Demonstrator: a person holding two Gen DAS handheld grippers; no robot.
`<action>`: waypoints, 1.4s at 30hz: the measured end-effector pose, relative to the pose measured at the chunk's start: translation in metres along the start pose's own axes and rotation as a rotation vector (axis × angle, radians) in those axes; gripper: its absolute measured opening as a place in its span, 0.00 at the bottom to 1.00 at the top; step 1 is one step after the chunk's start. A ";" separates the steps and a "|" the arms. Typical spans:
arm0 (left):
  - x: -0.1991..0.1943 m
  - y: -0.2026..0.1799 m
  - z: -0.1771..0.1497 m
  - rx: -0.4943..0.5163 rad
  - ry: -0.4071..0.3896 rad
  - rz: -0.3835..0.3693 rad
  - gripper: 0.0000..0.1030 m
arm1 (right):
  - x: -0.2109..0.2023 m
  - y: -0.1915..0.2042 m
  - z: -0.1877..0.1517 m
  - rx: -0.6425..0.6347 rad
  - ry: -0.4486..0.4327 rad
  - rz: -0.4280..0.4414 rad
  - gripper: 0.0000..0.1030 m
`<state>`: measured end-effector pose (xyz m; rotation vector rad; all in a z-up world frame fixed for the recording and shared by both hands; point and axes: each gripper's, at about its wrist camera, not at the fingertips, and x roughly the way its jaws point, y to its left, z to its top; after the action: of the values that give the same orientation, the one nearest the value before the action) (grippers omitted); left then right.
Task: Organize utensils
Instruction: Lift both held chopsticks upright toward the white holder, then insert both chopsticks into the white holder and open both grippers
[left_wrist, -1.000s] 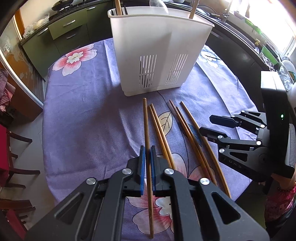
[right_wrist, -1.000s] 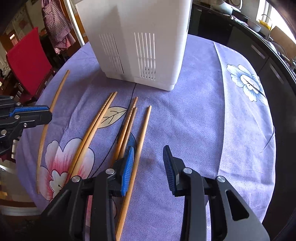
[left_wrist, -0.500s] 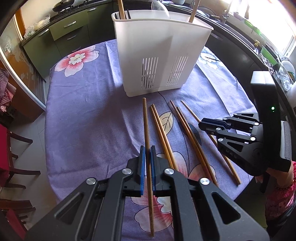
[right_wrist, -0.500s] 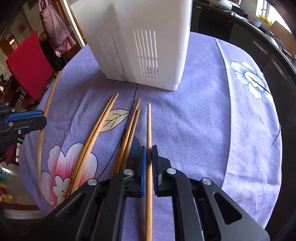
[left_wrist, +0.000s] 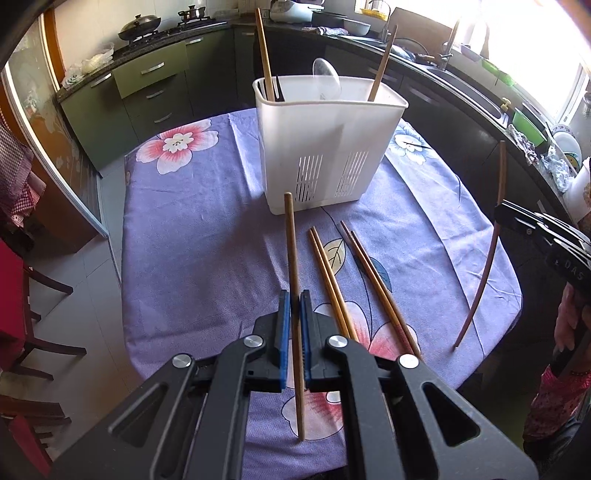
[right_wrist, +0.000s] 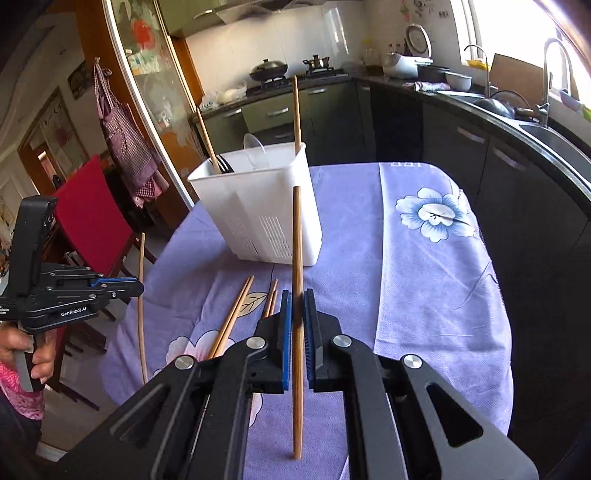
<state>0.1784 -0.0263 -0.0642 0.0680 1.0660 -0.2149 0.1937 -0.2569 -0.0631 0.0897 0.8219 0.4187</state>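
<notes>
My left gripper (left_wrist: 292, 299) is shut on a wooden chopstick (left_wrist: 291, 240), held lifted above the purple flowered tablecloth (left_wrist: 192, 240). My right gripper (right_wrist: 297, 299) is shut on another chopstick (right_wrist: 297, 240), raised steeply in front of the white utensil holder (right_wrist: 258, 206). In the left wrist view, the holder (left_wrist: 325, 147) stands at the table's far side with two upright chopsticks, a clear spoon and dark utensils inside. Two pairs of loose chopsticks (left_wrist: 328, 280) (left_wrist: 376, 284) lie on the cloth between the grippers. Each gripper shows in the other's view: right gripper (left_wrist: 504, 216), left gripper (right_wrist: 138, 288).
A red chair (right_wrist: 88, 221) stands off the table's left side. Dark kitchen cabinets and a counter with a sink (right_wrist: 546, 129) run behind and to the right. The table's rounded edge (left_wrist: 509, 321) is close to the right hand.
The right gripper closed on the rightmost chopstick and lifted it off the cloth, tilting it up. The left gripper rose a little with its chopstick.
</notes>
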 end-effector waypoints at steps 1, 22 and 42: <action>-0.005 0.000 -0.001 0.004 -0.011 0.003 0.05 | -0.007 0.001 -0.001 0.001 -0.010 -0.002 0.07; -0.069 -0.015 0.017 0.043 -0.149 0.035 0.05 | -0.061 0.021 0.026 -0.048 -0.137 0.032 0.07; -0.154 -0.036 0.135 0.085 -0.326 0.034 0.05 | -0.100 0.060 0.181 -0.105 -0.296 0.040 0.07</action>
<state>0.2152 -0.0610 0.1375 0.1232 0.7305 -0.2322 0.2455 -0.2268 0.1435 0.0692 0.5066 0.4729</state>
